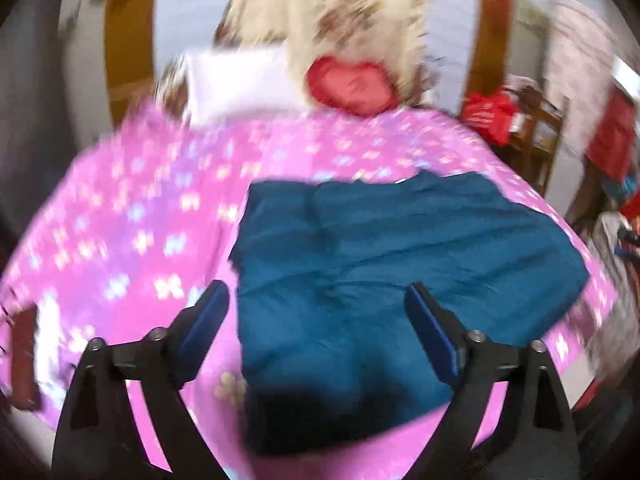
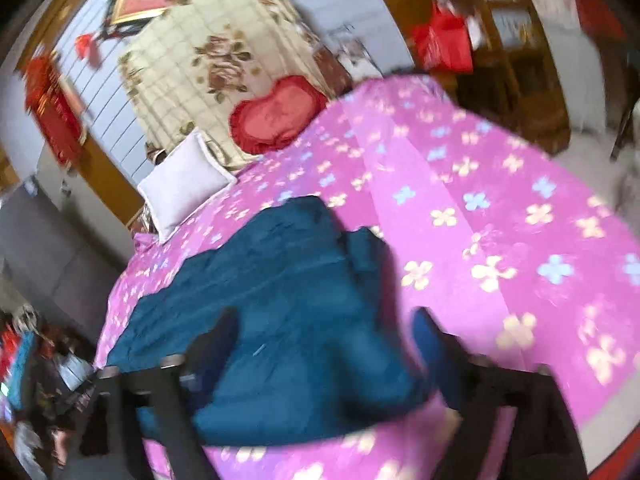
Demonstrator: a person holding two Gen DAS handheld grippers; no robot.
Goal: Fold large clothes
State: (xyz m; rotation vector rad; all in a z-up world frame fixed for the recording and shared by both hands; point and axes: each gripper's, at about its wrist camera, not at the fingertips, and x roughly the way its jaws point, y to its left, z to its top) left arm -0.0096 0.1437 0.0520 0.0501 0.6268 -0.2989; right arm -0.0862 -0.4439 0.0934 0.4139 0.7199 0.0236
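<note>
I am looking at a plain teal cloth garment [image 1: 400, 272] lying on a pink floral-print bedsheet [image 1: 132, 216]; beyond the sheet, a red heart-shaped cushion [image 2: 276, 114] and white pillow [image 2: 184, 184] are showing.

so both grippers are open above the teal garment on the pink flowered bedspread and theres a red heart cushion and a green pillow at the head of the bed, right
Not quite: the pillow is white, not green, as the right wrist view shows clearly. The rest holds: the left gripper and right gripper are both open above the teal garment, which lies on the pink flowered bedspread, and the red heart cushion sits at the head of the bed.
</note>
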